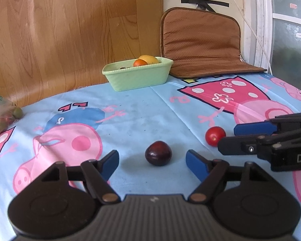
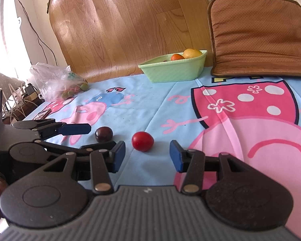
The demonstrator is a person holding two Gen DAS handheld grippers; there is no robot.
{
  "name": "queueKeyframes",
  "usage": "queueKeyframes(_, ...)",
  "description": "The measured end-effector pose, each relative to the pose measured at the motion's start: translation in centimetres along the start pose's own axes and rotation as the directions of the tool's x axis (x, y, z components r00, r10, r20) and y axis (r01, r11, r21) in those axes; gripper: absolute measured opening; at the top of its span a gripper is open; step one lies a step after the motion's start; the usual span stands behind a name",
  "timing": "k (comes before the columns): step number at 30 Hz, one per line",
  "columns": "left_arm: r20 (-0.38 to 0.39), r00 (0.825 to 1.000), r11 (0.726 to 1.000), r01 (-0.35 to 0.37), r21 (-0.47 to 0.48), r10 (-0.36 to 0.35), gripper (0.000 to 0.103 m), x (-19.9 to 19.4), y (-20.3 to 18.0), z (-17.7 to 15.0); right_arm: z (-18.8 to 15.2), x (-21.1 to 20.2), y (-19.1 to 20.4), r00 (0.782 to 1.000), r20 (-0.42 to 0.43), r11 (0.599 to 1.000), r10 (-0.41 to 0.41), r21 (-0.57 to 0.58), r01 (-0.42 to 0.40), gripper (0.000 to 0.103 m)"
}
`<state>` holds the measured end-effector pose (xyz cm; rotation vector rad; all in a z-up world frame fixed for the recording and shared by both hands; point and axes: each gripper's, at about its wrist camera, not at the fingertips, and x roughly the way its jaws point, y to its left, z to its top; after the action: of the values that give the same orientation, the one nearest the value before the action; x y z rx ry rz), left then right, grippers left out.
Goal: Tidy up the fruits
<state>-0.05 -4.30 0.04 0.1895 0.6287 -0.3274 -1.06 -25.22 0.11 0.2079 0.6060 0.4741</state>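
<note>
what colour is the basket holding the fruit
Pale mint green basket, clearest in the left wrist view.

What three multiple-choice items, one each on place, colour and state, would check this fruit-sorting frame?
1. Where is the green basket?
A. at the far edge of the cloth, beside the brown cushion
B. between the grippers
C. inside the plastic bag

2. What colour is the fruit in front of the right gripper?
A. yellow
B. red
C. green

3. How is the left gripper?
A. clamped on the dark fruit
B. open, fruit untouched
C. holding the basket

Key: A, the basket sits next to the cushion; B, it is plainly red; C is wrong, B: gaps show either side.
</note>
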Motion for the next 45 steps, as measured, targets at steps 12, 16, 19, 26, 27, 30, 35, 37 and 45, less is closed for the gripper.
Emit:
queueKeyframes(12,-0.001,1.000,1.000,0.020,-0.018,-0.020,0.074,0.01,0.35,-0.08,-0.08,0.09,0.26,1.000,0.004,1.000,-0.028,-0.001,0.028,0.052)
queueKeyframes(16,0.002,1.000,1.000,0.026,-0.013,-0.026,0.072,-0.06,0.34,-0.10,-0.08,0.09,0.26,1.000,0.004,1.000,-0.029,-0.003,0.029,0.052)
queueKeyframes(19,0.003,1.000,0.999,0.030,-0.013,-0.030,0.071,-0.09,0.32,-0.14,-0.06,0.09,0.24,1.000,0.004,1.000,-0.028,-0.004,0.028,0.052)
queueKeyframes(26,0.003,0.999,0.999,0.034,-0.016,-0.034,0.070,-0.10,0.36,-0.16,-0.10,0.08,0.22,1.000,0.004,1.000,-0.029,-0.004,0.029,0.052)
queueKeyframes(27,0.003,0.999,0.999,0.034,-0.016,-0.034,0.070,-0.10,0.36,-0.16,-0.10,0.07,0.22,1.000,0.004,1.000,-0.029,-0.004,0.029,0.052)
queueKeyframes(30,0.004,0.999,0.999,0.034,-0.015,-0.034,0.069,-0.10,0.36,-0.16,-0.09,0.06,0.22,1.000,0.004,1.000,-0.029,-0.004,0.029,0.052)
queueKeyframes(35,0.005,0.999,0.999,0.036,-0.010,-0.036,0.068,-0.15,0.21,-0.18,-0.08,0.04,0.23,1.000,0.003,1.000,-0.029,-0.005,0.029,0.052)
queueKeyframes(37,0.006,0.999,0.999,0.037,-0.009,-0.037,0.067,-0.16,0.20,-0.19,-0.08,0.04,0.22,1.000,0.004,1.000,-0.029,-0.004,0.029,0.052)
queueKeyframes(45,0.011,0.999,0.999,0.041,-0.006,-0.041,0.064,-0.26,0.15,-0.25,-0.11,0.03,0.19,1.000,0.005,1.000,-0.030,-0.003,0.030,0.052)
